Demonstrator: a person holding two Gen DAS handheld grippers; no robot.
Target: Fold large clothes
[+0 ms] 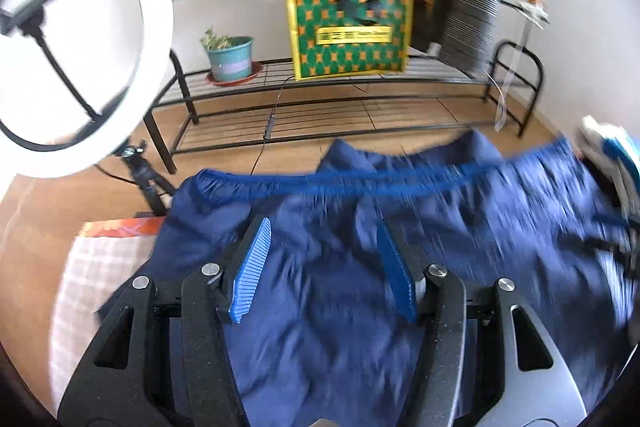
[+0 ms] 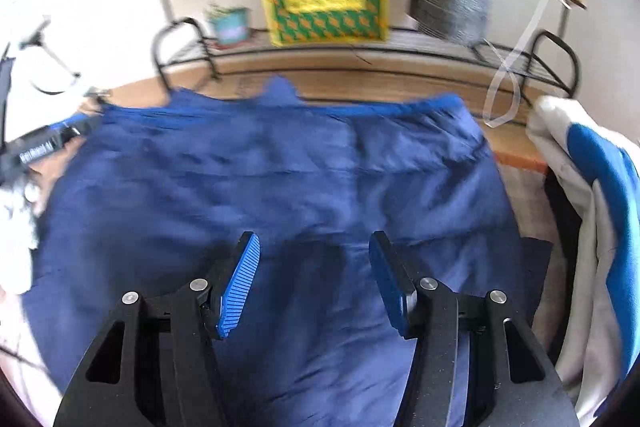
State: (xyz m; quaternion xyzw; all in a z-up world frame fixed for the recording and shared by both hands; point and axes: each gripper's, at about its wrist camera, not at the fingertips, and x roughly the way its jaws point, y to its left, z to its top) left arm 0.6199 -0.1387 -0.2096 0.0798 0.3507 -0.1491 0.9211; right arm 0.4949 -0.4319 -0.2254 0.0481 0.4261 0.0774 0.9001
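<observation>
Left wrist view is showing the ring light (image 1: 80,39) and its tripod on the left, plus a checked cloth (image 1: 96,287) peeking out under the shorts (image 1: 340,267); right wrist view is missing the lamp but showing a white-and-blue garment (image 2: 592,211) heaped just beside the shorts' right edge. Both are catching the wire rack (image 1: 320,107) with the plant pot (image 1: 232,57) and yellow-green box (image 1: 348,31) behind. Navy shorts are lying spread flat, waistband on the far side. Left gripper (image 1: 326,267) is hovering over the fabric, jaws wide apart, gripping nothing. Right gripper (image 2: 314,283) is doing the same, jaws spread, empty. Heavy motion blur, so pad contact with the cloth is possibly nil — cannot tell.
</observation>
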